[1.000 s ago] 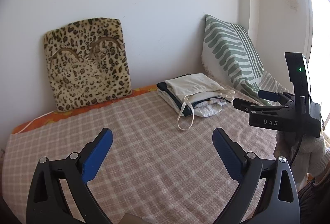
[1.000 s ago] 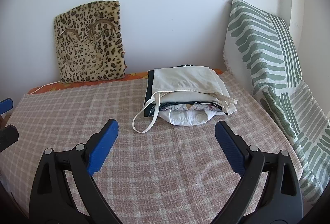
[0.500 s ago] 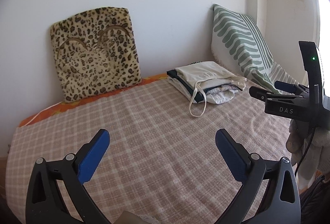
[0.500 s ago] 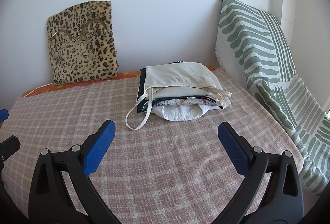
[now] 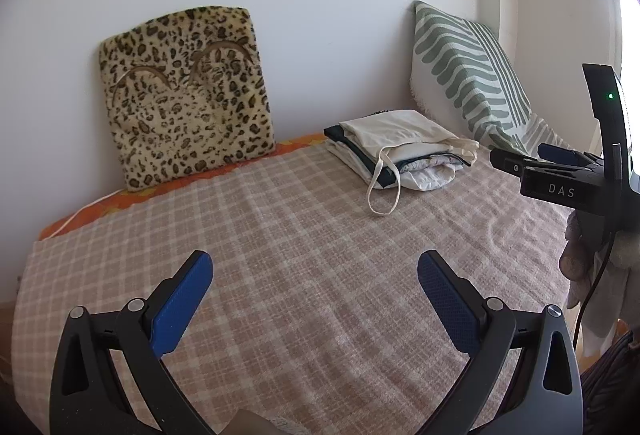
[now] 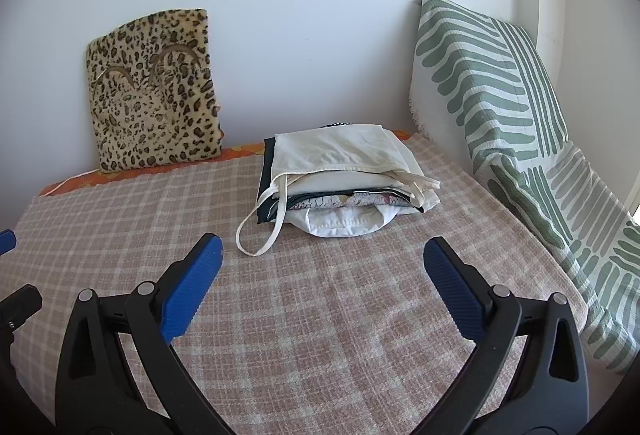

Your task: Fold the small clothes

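A stack of folded small clothes (image 5: 404, 151) (image 6: 344, 179) rests at the back of the bed, cream cloth on top, dark and white pieces under it, a cream strap loop (image 6: 260, 231) trailing forward. My left gripper (image 5: 314, 287) hovers open over the checked blanket (image 5: 300, 255), well short of the stack, nothing between its blue pads. My right gripper (image 6: 322, 271) is open too, closer to the stack and facing it. In the left wrist view the right gripper (image 5: 532, 157) shows from the side at the right edge, held by a person's hand (image 5: 580, 251).
A leopard-print cushion (image 5: 184, 95) (image 6: 154, 91) leans on the white wall at back left. A green-striped cushion (image 5: 464, 75) (image 6: 492, 91) stands at back right and runs down the right side. The pink checked blanket (image 6: 320, 315) covers the bed; orange sheet edge (image 5: 120, 203) shows behind.
Both grippers have drawn back from the stack, which now looks smaller and farther. The left wrist view has swung so the stack sits further right. Both stay open.
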A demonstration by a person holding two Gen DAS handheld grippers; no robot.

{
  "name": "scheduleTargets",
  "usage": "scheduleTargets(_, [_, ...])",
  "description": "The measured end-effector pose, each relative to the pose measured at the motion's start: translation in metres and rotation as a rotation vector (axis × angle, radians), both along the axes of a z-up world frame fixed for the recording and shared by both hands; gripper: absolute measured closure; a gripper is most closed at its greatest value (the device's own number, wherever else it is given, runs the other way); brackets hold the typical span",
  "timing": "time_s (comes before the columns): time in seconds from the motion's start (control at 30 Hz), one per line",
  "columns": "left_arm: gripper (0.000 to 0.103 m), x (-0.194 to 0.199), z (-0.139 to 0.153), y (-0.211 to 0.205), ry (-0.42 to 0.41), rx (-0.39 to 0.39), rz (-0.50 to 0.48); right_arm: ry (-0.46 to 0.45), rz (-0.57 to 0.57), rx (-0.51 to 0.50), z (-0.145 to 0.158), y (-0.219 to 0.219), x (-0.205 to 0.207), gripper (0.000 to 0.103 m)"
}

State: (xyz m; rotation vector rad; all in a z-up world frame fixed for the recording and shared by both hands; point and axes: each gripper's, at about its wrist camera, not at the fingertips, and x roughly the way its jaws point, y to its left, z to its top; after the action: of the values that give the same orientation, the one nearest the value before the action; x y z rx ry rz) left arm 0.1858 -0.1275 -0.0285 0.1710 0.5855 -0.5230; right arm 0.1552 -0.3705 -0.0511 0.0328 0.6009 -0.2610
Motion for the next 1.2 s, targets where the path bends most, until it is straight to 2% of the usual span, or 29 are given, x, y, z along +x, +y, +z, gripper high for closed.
scheduleTargets(0.87, [0.001,-0.002,-0.003,0.003,0.035,0.014,0.016,0.001,0.021,-0.018,0.001,0.008,-0.001,0.0])
scheduleTargets(1.2, [0.001,-0.007,0.0,0.005,0.005,0.019,0.023,0.004,0.041,-0.033,0.001,0.02,0.001,0.0])
